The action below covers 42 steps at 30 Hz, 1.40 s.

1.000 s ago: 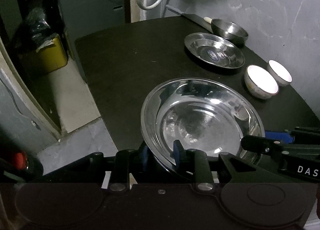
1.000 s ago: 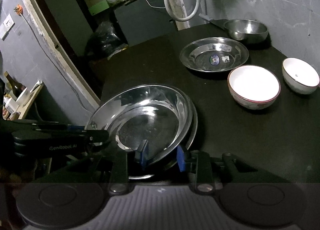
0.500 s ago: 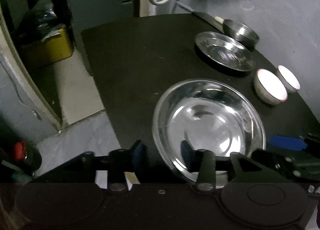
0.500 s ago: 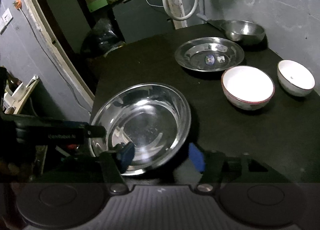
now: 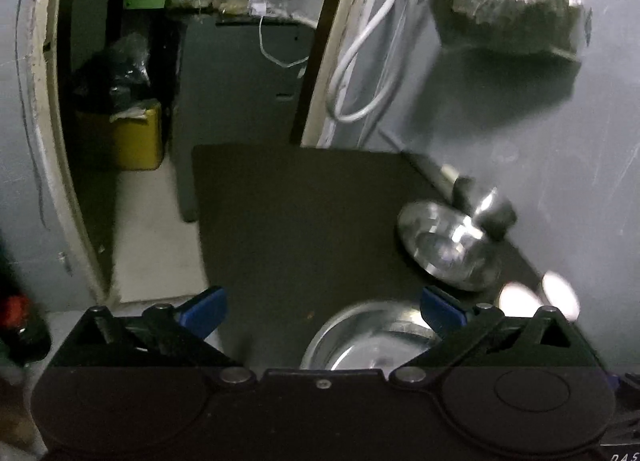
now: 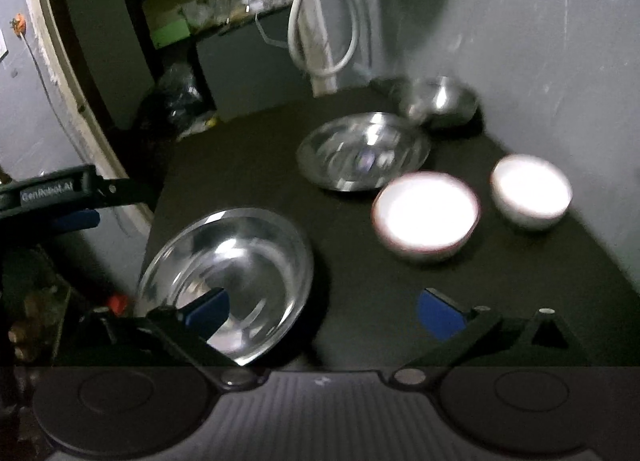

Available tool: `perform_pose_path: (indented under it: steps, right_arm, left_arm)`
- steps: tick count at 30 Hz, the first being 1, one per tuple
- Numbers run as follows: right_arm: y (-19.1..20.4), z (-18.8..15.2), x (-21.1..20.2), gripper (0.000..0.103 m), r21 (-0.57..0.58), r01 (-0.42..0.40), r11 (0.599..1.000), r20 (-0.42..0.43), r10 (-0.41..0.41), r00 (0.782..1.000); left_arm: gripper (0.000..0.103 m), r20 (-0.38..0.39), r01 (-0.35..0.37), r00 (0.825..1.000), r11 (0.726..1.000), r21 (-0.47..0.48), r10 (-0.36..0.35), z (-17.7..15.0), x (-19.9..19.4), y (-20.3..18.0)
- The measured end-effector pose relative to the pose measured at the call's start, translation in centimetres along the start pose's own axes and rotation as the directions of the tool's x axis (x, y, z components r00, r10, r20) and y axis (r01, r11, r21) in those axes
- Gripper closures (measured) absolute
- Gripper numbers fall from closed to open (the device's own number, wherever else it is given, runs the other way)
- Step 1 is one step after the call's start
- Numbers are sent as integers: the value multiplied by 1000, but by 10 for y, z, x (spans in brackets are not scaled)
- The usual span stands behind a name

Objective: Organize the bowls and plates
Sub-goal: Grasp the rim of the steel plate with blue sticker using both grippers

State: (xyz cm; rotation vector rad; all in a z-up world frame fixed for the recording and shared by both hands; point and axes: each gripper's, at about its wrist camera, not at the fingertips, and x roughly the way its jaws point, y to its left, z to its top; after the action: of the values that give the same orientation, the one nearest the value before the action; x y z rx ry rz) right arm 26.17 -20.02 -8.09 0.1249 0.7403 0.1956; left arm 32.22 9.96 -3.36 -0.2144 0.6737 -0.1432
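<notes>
A large steel plate (image 6: 236,281) lies on the black table (image 6: 240,173) near its front left corner; the left wrist view shows it low down (image 5: 368,345). My right gripper (image 6: 324,307) hovers over its right edge, jaws opening wide, nothing pressed between them. My left gripper (image 5: 322,307) is lifted above the plate's near rim, jaws opening too and holding nothing. Further back rest a smaller steel plate (image 6: 362,151), a steel bowl (image 6: 444,101) and two white bowls, one large (image 6: 426,215) and one small (image 6: 530,189).
A grey wall (image 6: 560,41) bounds the table on the right. A white hose (image 5: 360,73) hangs by the door frame. Beyond the table's far edge are a yellow bin (image 5: 136,137) and dark bags on the floor. The left gripper's body (image 6: 68,191) reaches into the right wrist view.
Both grippers let go of the large steel plate and opened wide. The plate now lies flat on the table. Both hands pulled back and lifted; the left view tilted upward.
</notes>
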Motion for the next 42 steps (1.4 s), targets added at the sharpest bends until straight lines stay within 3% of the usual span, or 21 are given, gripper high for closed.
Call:
perform_pose_path:
  steps: [6,12,23,30,34,39,42]
  right_arm:
    - [-34,39,9,0,-51,56,997,108,-51,993]
    - [-67,76,41,0,-47,54,997,141,-47,989]
    - [-101,110,129,0,-104,-27,994,-8,27,1000]
    - [-104,115,145,3,-151,-89,984,-39,84,996]
    - [-105,118,153,15,-155,-115,981,-65,106,992]
    - [-104,119,159,32,-136,-151,979,-97,138,986]
    - [-103,119,162,33,-122,-164,979,-107,151,983]
  left_arm:
    - [1,36,-5,999,1000,20,4,20,35,-35]
    - [1,-12,-105,994,994,-3,105,38,72,-69]
    - [1,-105,-145,986,975,-167,128,25,133,-96]
    - [1,-126,-175,981,959,-223,150,23,154,-102]
    - [12,-129,-157,983,959,-236,129,24,159,-107]
    - [33,-149,-151,981,964,-218,120,26,163,-114]
    - [47,-162,-140,981,967,-215,106,26,166,-115]
